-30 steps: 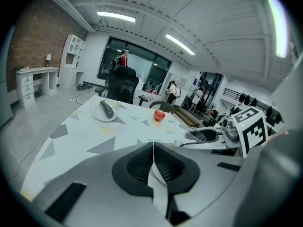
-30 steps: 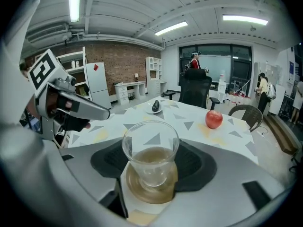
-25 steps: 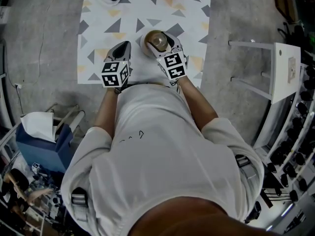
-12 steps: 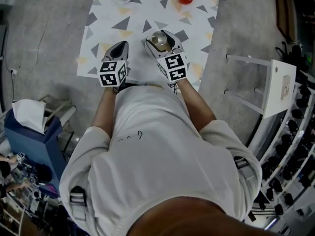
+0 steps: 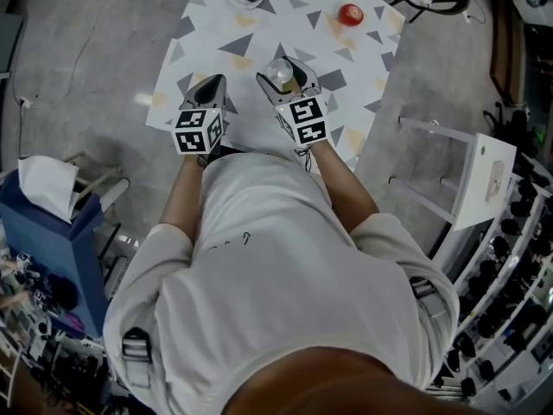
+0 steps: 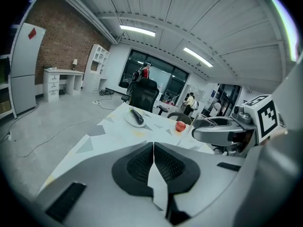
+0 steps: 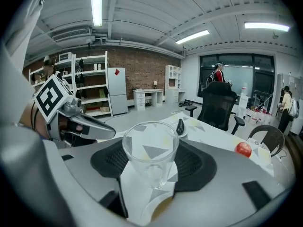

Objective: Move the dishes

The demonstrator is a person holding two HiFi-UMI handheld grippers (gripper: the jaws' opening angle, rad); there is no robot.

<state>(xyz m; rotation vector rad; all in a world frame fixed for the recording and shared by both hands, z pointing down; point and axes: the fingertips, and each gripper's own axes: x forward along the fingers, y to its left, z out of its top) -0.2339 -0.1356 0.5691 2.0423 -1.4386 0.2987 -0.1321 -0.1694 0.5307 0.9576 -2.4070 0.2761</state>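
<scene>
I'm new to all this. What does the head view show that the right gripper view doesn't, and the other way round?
Only the head view: the person's white shirt and a blue bin on the floor. Only the right gripper view: a brick wall, ceiling lights and a black office chair. Both: the clear glass gripped in the right gripper, the left gripper, the red apple and the patterned table.

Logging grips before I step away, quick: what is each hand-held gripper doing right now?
Left hand-held gripper: closed, nothing between its jaws.
Right hand-held gripper: closed on the clear glass.
</scene>
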